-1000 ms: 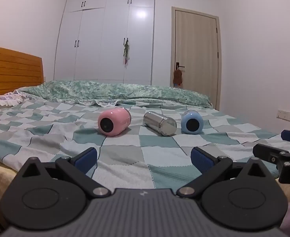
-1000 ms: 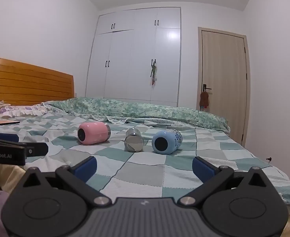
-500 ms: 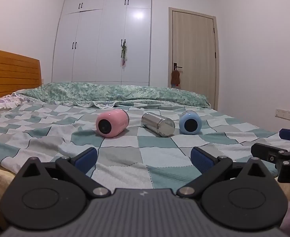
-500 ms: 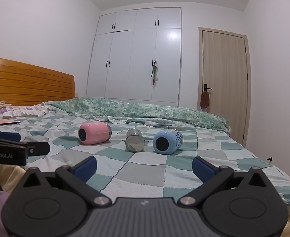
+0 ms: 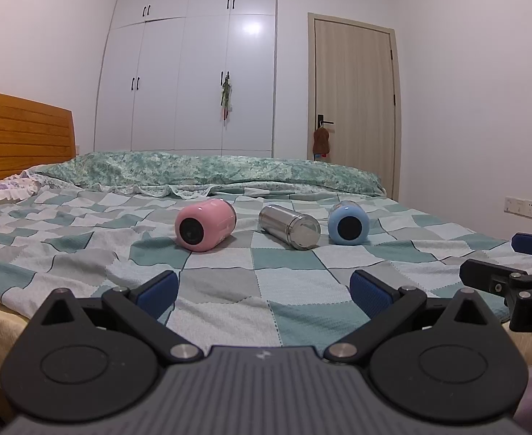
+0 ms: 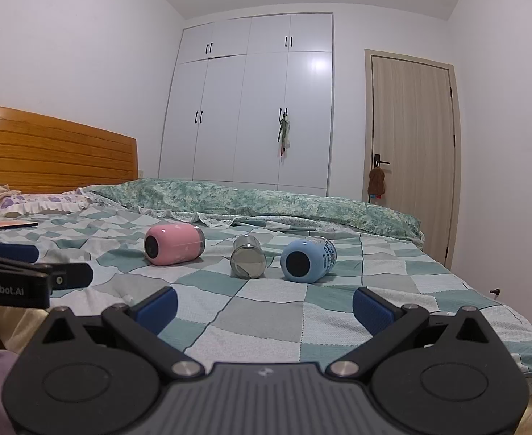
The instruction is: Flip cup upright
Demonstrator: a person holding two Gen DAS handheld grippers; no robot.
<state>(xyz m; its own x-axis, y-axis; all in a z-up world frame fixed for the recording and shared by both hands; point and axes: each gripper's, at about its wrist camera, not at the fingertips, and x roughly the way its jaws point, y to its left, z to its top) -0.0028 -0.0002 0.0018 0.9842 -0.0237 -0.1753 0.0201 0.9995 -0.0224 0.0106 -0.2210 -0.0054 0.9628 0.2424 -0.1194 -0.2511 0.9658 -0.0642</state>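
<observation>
Hidden: the right gripper (image 5: 519, 253) is cut off at the right edge of the left wrist view; the left gripper (image 6: 48, 264) is cut off at the left edge of the right wrist view.
Writing: "GenRobot.AI" reads on the left gripper's side; print on the blue cup (image 6: 307, 260) is too small to read.
Left gripper (image 5: 262, 290): fingers spread wide, holding nothing, low in frame.
Right gripper (image 6: 262, 302): fingers spread wide, holding nothing.
Cups: pink cup (image 5: 205, 229), steel cup (image 5: 289, 226) and blue cup (image 5: 348, 222) lie on their sides in a row, mid-frame on the checked bedspread (image 5: 229, 290), well apart from both grippers.
</observation>
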